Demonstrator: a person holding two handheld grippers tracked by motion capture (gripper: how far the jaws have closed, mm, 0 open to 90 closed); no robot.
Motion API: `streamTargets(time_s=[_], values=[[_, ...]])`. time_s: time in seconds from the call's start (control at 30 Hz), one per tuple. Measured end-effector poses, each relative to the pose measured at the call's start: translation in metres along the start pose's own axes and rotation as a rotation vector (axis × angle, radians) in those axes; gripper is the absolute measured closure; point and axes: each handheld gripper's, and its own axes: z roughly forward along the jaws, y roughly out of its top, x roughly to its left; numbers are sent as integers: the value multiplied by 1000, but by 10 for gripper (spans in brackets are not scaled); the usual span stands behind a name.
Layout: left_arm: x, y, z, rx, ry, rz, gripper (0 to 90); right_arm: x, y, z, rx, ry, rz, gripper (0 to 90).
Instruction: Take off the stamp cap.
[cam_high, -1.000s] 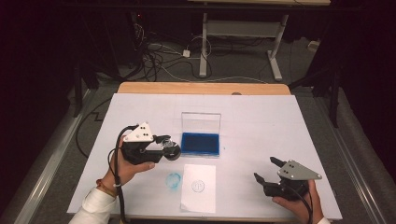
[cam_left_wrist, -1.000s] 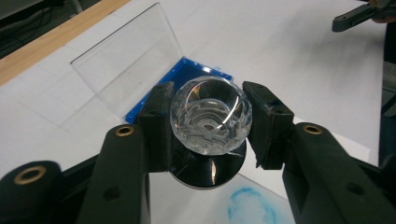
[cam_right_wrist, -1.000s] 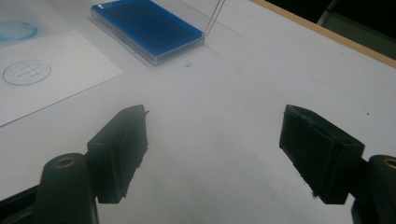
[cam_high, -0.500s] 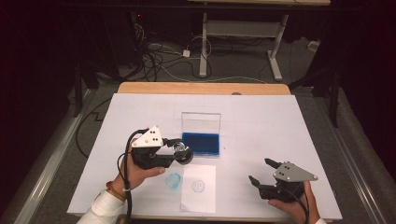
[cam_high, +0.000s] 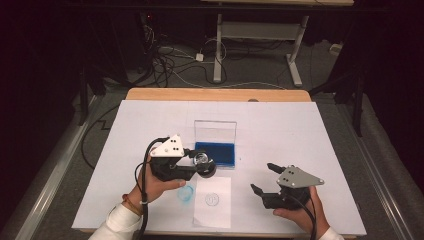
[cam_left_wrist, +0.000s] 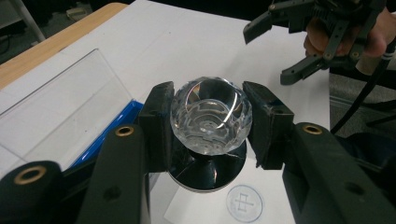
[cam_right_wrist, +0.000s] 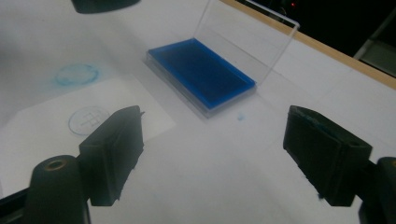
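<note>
My left gripper (cam_high: 202, 164) is shut on a stamp (cam_high: 204, 161) with a clear faceted knob (cam_left_wrist: 211, 116) and a round black base (cam_left_wrist: 208, 170). It hangs just above the top edge of a white paper sheet (cam_high: 213, 202), close to the front of the open blue ink pad (cam_high: 216, 153). The sheet bears one round blue print (cam_high: 212, 199). My right gripper (cam_high: 262, 178) stands open over the bare table, to the right of the sheet, with nothing between its jaws (cam_right_wrist: 210, 154). From there the ink pad (cam_right_wrist: 201, 72) lies ahead.
The pad's clear lid (cam_high: 215, 131) stands upright behind it. A blue ring smudge (cam_high: 186, 194) marks the table left of the sheet. The white table cover (cam_high: 300, 130) ends in a wooden strip (cam_high: 215, 94) at the far edge. Dark floor and cables lie beyond.
My left gripper has carried the stamp to the right, from the table's left part to the front of the ink pad. The right gripper has shifted a little to the left.
</note>
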Motion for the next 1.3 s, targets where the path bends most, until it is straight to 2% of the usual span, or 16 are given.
streamTargets(time_s=[0.2, 0.4, 0.57, 0.67, 0.77, 0.8, 0.93, 1.1, 1.3], values=[[1, 4, 6, -10, -25, -12, 546, 6, 15, 15, -15, 67, -13, 204], [3, 5, 7, -27, -30, -33, 547, 18, 29, 30, -28, 122, -37, 204], [1, 7, 9, -33, -46, -34, 547, 29, 39, 46, -41, 171, -69, 205], [-1, 10, 9, -41, -57, -33, 547, 32, 43, 54, -39, 185, -61, 215], [-2, 11, 9, -54, -64, -40, 546, 36, 47, 60, -36, 190, -78, 239], [-2, 11, 9, -58, -64, -43, 546, 38, 48, 61, -36, 184, -86, 280], [-3, 11, 9, -66, -79, -51, 546, 44, 51, 66, -39, 177, -105, 300], [-2, 9, 10, -67, -83, -55, 546, 46, 54, 67, -73, 184, -86, 316], [-2, 6, 13, -59, -92, -55, 546, 47, 53, 67, -71, 180, -91, 372]])
